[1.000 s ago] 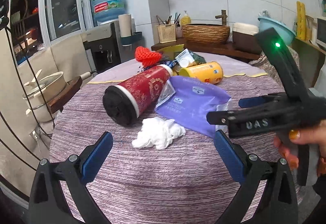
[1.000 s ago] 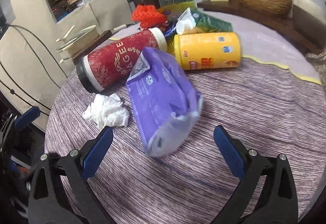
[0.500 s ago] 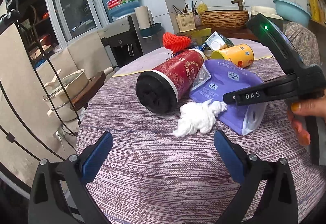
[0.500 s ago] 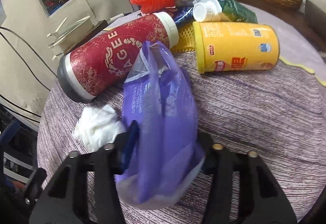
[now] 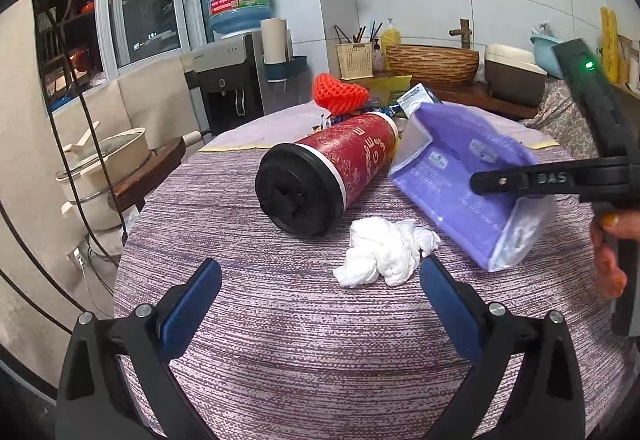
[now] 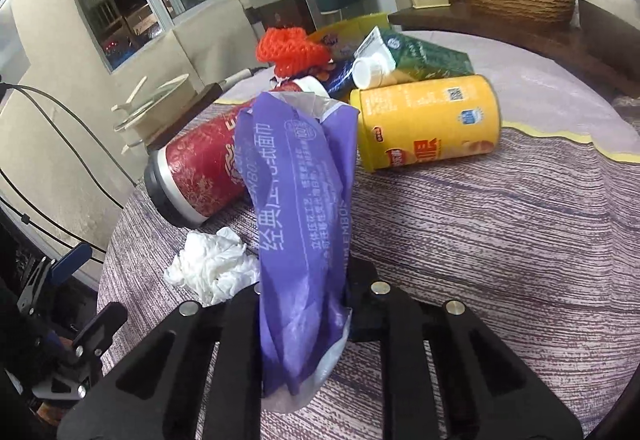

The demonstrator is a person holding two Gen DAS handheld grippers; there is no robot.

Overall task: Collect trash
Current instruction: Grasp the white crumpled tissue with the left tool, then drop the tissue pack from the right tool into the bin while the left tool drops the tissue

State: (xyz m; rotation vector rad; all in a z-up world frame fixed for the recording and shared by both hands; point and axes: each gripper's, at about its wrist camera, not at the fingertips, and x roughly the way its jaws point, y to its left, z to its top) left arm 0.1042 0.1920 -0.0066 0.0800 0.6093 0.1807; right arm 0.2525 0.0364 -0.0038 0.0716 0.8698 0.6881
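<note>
Yellow can [image 6: 428, 128], right wrist view only

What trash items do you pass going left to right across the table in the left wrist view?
Red canister → crumpled white tissue → purple wrapper, pinched in the right hand-held gripper, whose jaws have just been closing. The pile behind overlaps too much to order.
</note>
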